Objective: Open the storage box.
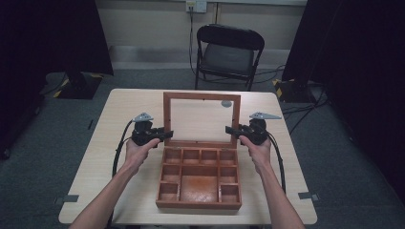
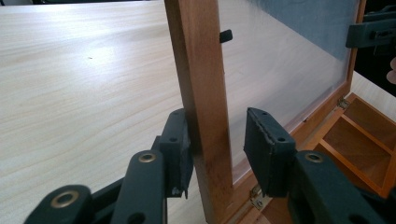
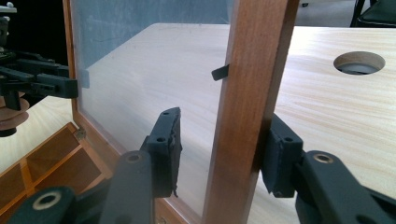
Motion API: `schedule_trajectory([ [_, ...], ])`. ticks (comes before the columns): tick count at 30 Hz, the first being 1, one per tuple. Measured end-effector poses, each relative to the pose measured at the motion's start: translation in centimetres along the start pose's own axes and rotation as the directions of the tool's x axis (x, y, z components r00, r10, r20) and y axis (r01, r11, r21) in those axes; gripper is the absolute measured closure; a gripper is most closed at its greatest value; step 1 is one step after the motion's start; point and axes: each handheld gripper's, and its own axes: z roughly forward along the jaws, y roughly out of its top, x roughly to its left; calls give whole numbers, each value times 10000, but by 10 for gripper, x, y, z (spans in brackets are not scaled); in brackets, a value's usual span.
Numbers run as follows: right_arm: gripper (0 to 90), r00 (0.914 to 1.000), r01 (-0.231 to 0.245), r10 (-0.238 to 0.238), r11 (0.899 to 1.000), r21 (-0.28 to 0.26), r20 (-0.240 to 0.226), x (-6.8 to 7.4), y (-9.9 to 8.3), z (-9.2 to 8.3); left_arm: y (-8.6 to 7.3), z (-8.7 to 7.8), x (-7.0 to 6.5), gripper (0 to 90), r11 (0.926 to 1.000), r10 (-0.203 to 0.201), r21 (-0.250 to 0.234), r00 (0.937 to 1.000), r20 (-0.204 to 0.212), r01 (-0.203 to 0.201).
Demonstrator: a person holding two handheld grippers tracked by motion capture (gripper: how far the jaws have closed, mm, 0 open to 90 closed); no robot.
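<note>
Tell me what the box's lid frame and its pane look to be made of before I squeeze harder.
The lid frame looks like solid wood with a reddish-brown stain and satin finish; grain lines run along it. The pane is clear, since the table shows through, with a faint haze; glass or acrylic, I cannot tell which. The box seems to be the same stained wood.

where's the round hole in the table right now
In the high view the round hole lies in the tabletop's far part, seen through the box's upright glass lid, near its top right corner.
</note>
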Motion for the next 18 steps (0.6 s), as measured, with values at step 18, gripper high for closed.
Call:
schedule_trajectory([
  [18, 426, 9975, 8, -39, 9990, 451, 699, -1, -4, 16, 0, 11, 11, 587, 9977, -590, 342, 9981, 164, 584],
])
